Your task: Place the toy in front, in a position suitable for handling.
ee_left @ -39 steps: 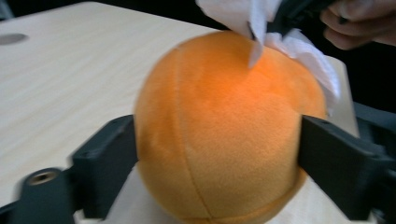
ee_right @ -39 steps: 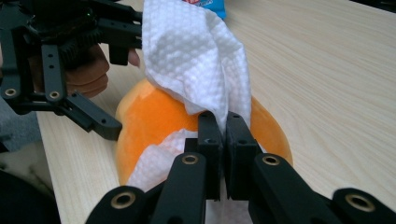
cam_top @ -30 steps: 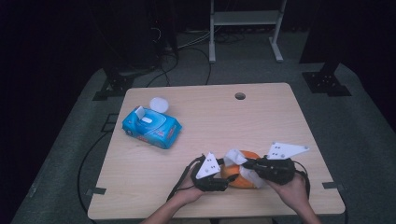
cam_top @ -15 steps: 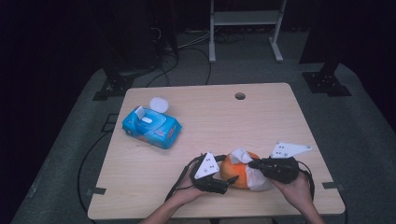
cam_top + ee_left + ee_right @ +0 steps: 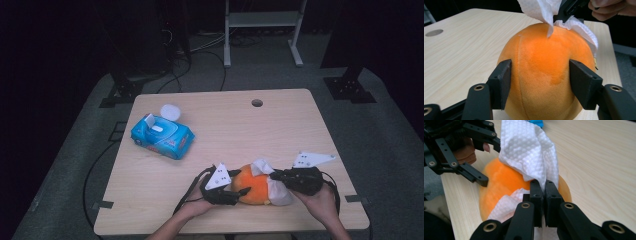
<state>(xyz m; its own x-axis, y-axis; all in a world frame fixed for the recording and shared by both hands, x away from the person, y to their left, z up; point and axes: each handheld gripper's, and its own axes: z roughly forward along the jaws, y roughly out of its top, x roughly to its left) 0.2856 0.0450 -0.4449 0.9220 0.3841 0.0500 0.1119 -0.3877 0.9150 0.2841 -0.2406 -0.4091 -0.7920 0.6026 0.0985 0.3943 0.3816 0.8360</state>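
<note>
An orange plush ball (image 5: pixel 252 187) (image 5: pixel 544 70) (image 5: pixel 501 185) rests near the table's front edge. My left gripper (image 5: pixel 239 184) (image 5: pixel 540 77) comes at it from the left with a jaw on each side. The jaws have just been closing, and their pads press into the plush. My right gripper (image 5: pixel 274 177) (image 5: pixel 543 185) is shut on a white wipe (image 5: pixel 277 192) (image 5: pixel 541 10) (image 5: pixel 529 152). The wipe drapes over the ball's top and right side. The right gripper view shows the left gripper (image 5: pixel 490 162) beyond the ball.
A blue wipes pack (image 5: pixel 162 136) with its lid up lies at the table's left, and a white round cap (image 5: pixel 170 111) sits just behind it. A cable hole (image 5: pixel 257 103) is near the far edge. A metal rack (image 5: pixel 262 20) stands behind the table (image 5: pixel 300 130).
My right gripper has drawn the wipe to the right over the ball, from its top onto its right side. The left hand has stayed in place at the ball.
</note>
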